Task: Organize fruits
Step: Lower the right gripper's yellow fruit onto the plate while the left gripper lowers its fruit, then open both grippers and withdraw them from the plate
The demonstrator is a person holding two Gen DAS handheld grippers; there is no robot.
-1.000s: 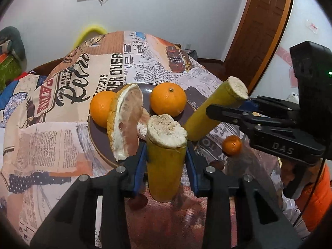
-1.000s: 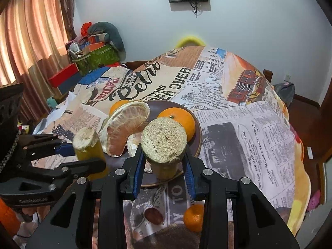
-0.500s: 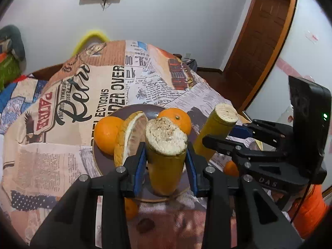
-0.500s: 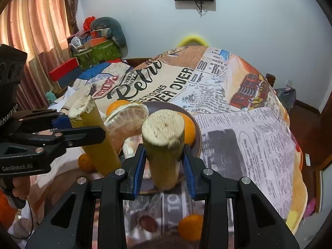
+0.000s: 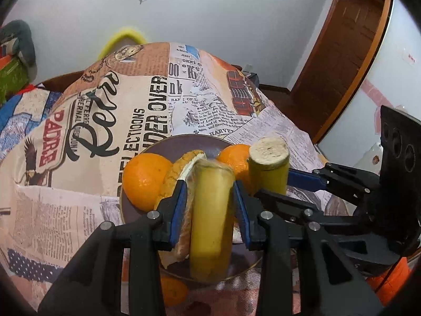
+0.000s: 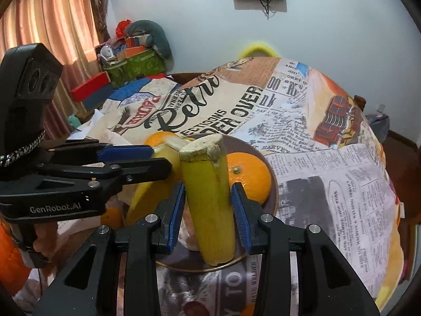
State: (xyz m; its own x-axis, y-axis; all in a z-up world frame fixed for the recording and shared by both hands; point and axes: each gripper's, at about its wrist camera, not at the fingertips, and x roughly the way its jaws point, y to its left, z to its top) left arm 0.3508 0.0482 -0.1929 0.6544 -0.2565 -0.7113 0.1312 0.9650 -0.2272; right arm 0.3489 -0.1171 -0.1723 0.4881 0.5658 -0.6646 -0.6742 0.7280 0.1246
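Yellow cane stalks, one per gripper, and both hang right over the plate (image 5: 158,144) at the near side. The left gripper (image 5: 210,208) has its blue pads squeezed onto the left stalk (image 5: 210,223), whose bottom end looks to be at or just above the plate's near rim. The right gripper (image 6: 208,208) is clamped the same way on the right stalk (image 6: 210,205), bottom end near the rim too; I can't tell if either one actually touches down. Already on the plate: a big orange (image 5: 144,179) on the left side, another orange (image 6: 247,179) on the right, and a peeled pomelo piece (image 5: 181,168) between them, so free room is tight. My guess is the stalks go down next, and that's where it gets dicey. They're round, and resting on the rim they could roll off onto the cloth (image 6: 329,184). Letting go while they stand this upright could tip them into the oranges. A small orange (image 5: 171,292) sits on the cloth just off the plate's near edge, so that one's still waiting.
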